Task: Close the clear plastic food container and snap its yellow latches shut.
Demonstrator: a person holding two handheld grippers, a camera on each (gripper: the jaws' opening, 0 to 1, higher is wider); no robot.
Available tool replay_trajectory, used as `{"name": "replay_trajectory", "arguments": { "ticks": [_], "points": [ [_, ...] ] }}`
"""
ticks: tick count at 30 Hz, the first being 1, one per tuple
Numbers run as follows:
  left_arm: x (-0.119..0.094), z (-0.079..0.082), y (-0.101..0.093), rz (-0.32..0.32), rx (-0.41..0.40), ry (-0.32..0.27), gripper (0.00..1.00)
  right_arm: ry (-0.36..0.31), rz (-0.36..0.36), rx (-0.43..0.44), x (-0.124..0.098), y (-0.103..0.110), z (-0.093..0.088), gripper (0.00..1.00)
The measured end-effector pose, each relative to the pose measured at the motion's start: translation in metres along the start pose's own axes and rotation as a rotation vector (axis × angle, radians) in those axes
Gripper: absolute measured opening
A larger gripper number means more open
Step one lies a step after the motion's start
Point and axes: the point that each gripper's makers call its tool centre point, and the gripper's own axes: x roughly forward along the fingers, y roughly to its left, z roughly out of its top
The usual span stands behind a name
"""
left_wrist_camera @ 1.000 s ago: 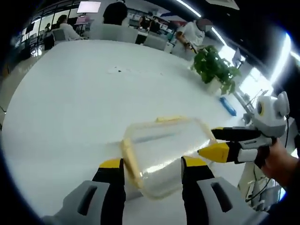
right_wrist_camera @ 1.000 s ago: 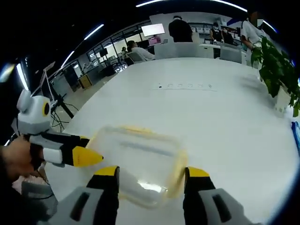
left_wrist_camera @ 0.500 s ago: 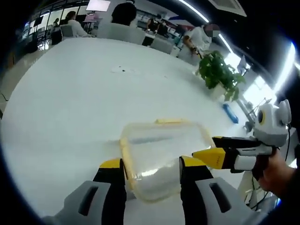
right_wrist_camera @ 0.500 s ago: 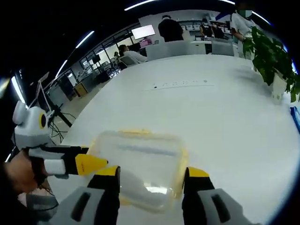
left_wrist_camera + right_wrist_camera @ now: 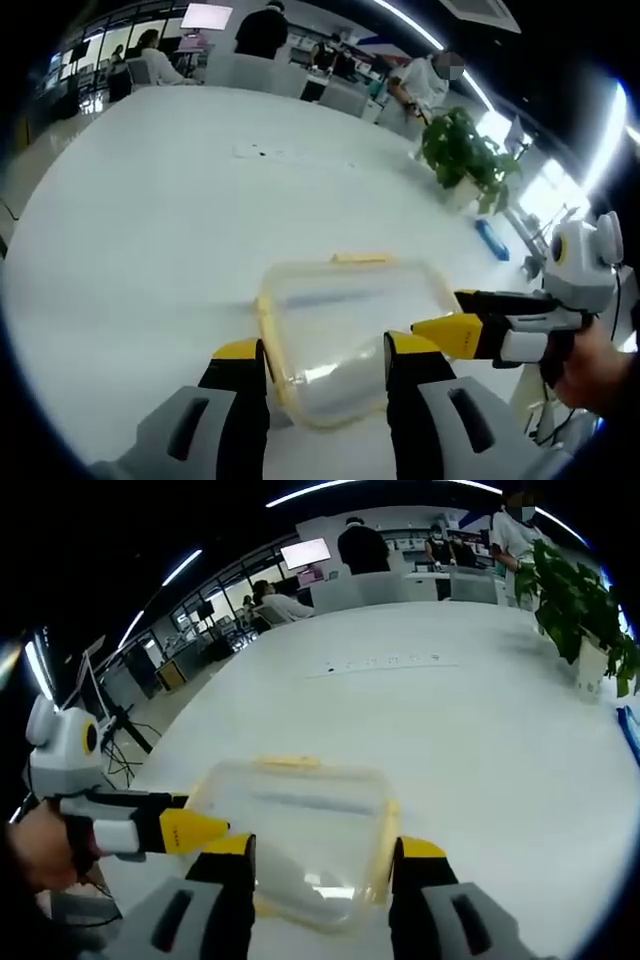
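So the clear plastic food container sits on the big white table, lower middle of the left gripper view, lid down on it with the yellow latches showing along its edges. The left gripper comes up from the bottom of that frame with its 2 yellow-tipped jaws spread apart on either side of the container's near end, not clamped on anything as far as I can see. From the right side of the frame the right gripper reaches in, a hand behind it, its yellow tip right at the container's right edge; can't tell if it actually touches. In the right gripper view it's the same deal: container at lower middle, right gripper jaws wide apart around the near end, and the left gripper poking in from the left edge beside the container. A potted plant stands toward the upper right of the left gripper view, with a blue thing lying just below it.
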Motion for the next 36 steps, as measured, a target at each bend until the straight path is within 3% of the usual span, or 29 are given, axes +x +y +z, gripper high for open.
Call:
{"name": "replay_trajectory", "arguments": {
  "ticks": [8, 15, 25, 27, 36],
  "points": [
    [-0.008, -0.004, 0.004, -0.010, 0.016, -0.025, 0.45, -0.016, -0.008, 0.001, -0.002, 0.008, -0.006, 0.53],
    [-0.018, -0.004, 0.020, -0.009, 0.022, -0.028, 0.45, -0.008, -0.004, -0.007, 0.008, 0.027, -0.006, 0.53],
    [-0.039, 0.004, 0.076, 0.029, 0.004, -0.035, 0.45, -0.019, 0.033, -0.044, 0.042, 0.073, 0.004, 0.53],
    [-0.043, 0.006, 0.085, 0.031, 0.031, -0.027, 0.45, -0.019, 0.038, -0.050, 0.047, 0.083, 0.005, 0.53],
    [-0.057, 0.012, 0.122, 0.054, 0.012, -0.027, 0.45, -0.016, 0.067, -0.079, 0.073, 0.116, 0.015, 0.53]
  ]
}}
